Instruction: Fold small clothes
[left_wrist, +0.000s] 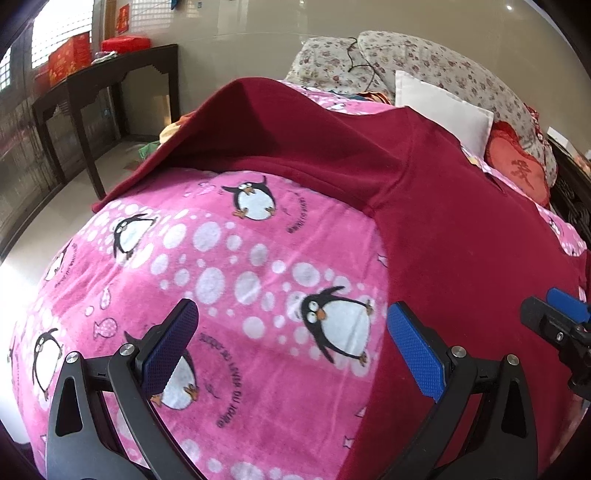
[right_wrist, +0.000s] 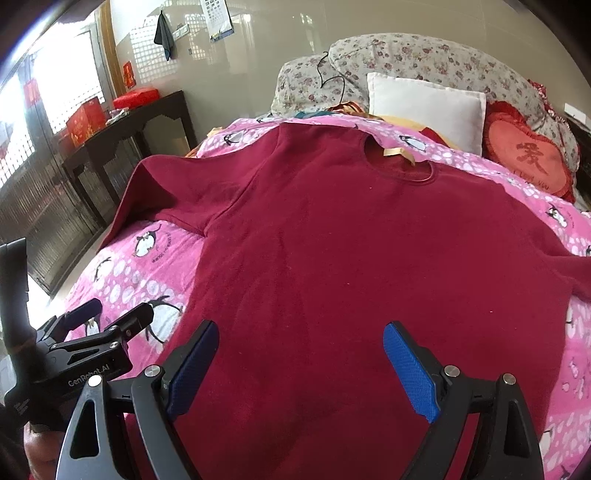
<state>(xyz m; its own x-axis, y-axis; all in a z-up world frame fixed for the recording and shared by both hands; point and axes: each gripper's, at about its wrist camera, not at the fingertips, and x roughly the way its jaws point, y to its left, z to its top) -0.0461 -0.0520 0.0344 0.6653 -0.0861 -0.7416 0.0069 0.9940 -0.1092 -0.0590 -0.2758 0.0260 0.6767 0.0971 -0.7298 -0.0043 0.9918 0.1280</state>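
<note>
A dark red shirt (right_wrist: 351, 240) lies spread flat on the pink blanket (left_wrist: 229, 266) covering the bed. The left tool (left_wrist: 291, 347) hovers spread wide over the blanket beside the shirt; the right tool (right_wrist: 301, 365), equally wide, hovers above its hem.

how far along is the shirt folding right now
Done: the dark red long-sleeved shirt lies spread flat on the pink penguin blanket, neckline away. In hand: nothing; the left gripper and right gripper are both open near the hem. Left: every fold; none shows yet.
</note>
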